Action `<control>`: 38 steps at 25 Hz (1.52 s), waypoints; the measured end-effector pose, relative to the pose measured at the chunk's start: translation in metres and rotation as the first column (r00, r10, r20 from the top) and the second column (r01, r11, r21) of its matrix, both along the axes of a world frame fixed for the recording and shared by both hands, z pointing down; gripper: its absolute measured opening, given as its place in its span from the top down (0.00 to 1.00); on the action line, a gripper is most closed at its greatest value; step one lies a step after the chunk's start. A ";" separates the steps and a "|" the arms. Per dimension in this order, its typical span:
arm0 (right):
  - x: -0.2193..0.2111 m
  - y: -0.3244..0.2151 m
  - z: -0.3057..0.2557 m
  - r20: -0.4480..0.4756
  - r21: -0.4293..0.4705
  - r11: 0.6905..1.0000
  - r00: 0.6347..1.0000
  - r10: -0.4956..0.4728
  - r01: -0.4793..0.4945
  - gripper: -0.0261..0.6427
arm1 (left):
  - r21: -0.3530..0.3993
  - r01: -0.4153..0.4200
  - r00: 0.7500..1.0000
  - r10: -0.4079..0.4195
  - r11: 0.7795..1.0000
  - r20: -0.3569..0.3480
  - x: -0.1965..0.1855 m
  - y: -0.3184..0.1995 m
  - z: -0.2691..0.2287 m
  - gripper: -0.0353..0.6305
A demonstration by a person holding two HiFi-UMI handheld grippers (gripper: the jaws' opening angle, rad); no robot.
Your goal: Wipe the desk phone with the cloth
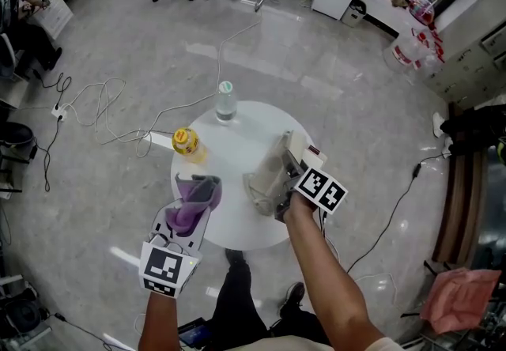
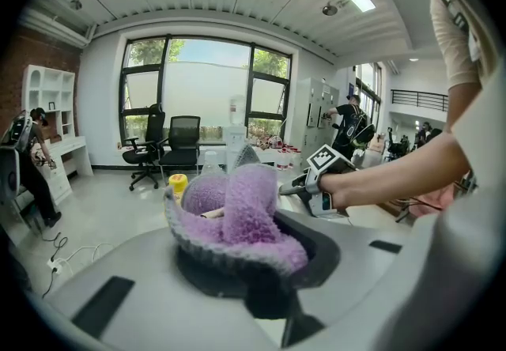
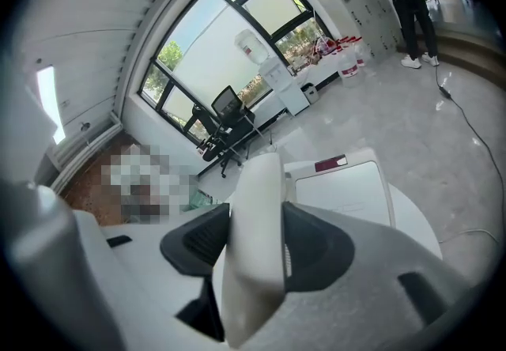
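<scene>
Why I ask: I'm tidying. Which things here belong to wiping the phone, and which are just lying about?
In the job: purple cloth, gripped by the left gripper; phone handset, gripped by the right gripper; desk phone base.
Lying about: water bottle; yellow bottle; both on the round table.

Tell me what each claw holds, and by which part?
Left claw: the purple cloth, by its bunched middle. Right claw: the white phone handset, around its middle.
</scene>
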State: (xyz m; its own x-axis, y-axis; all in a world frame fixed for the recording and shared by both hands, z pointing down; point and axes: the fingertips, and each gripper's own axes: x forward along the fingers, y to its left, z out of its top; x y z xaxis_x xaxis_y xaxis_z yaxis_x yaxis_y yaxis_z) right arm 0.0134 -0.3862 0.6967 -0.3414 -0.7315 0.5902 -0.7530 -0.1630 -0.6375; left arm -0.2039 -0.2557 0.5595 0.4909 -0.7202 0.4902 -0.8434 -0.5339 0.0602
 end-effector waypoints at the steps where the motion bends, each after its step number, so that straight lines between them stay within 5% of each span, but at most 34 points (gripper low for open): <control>1: -0.001 -0.001 0.004 -0.002 -0.008 1.000 1.000 0.008 -0.008 0.67 | -0.001 0.001 1.000 -0.001 1.000 -0.001 -0.001 0.000 0.001 0.83; 21: -0.018 -0.002 0.046 -0.038 -0.099 0.992 0.997 0.070 -0.074 0.66 | -0.021 0.014 1.000 -0.015 1.000 -0.014 -0.017 0.009 0.013 0.83; 38: -0.005 0.006 0.018 -0.029 -0.003 1.000 0.999 0.014 -0.014 0.61 | -0.040 -0.009 1.000 0.009 0.999 -0.009 0.003 0.018 0.018 0.83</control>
